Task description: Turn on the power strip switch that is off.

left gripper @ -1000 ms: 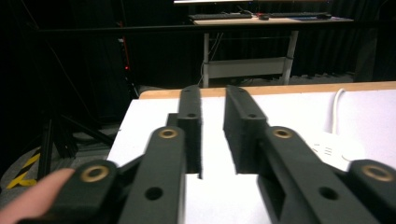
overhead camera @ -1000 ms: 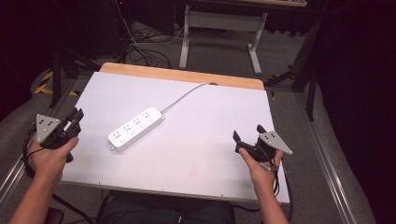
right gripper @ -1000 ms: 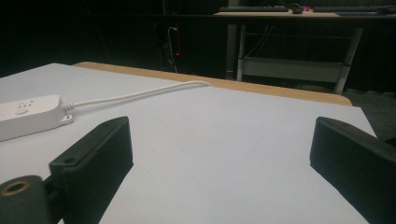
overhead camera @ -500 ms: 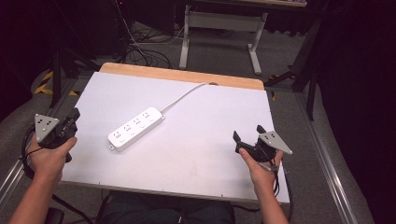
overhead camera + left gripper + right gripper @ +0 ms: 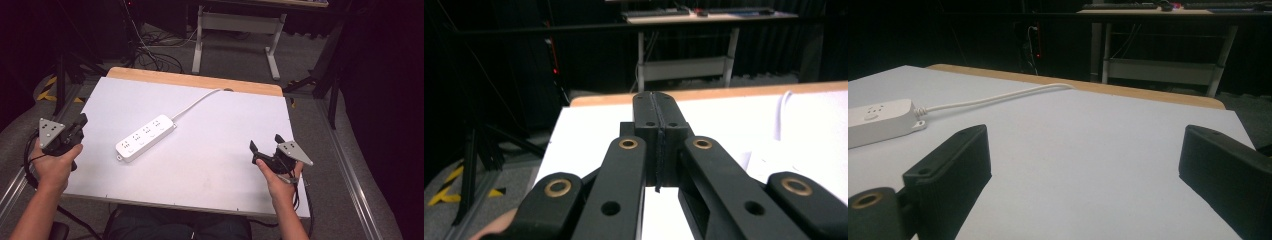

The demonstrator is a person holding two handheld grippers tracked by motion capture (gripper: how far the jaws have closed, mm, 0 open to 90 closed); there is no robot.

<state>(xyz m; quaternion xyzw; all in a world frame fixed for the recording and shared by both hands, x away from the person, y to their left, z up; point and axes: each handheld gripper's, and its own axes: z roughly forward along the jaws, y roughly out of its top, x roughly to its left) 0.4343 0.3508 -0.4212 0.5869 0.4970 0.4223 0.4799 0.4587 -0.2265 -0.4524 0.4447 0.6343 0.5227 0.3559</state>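
Left hand-held gripper (image 5: 80, 121) jaws closed, right hand-held gripper (image 5: 264, 143) jaws apart

— Did anything move?
— Yes. The left gripper (image 5: 79, 123) slid a bit more to the left, toward the left edge of the desk (image 5: 210, 165). It has gone a little farther from the white power strip (image 5: 146, 138).
— Did it open?
— No change there.
— And the right gripper (image 5: 264, 144)?
— I cannot see any change in it.

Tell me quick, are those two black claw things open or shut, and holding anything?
Left gripper: shut, jaws pressed together, holding nothing.
Right gripper: open, jaws wide apart, empty above the white table cover.
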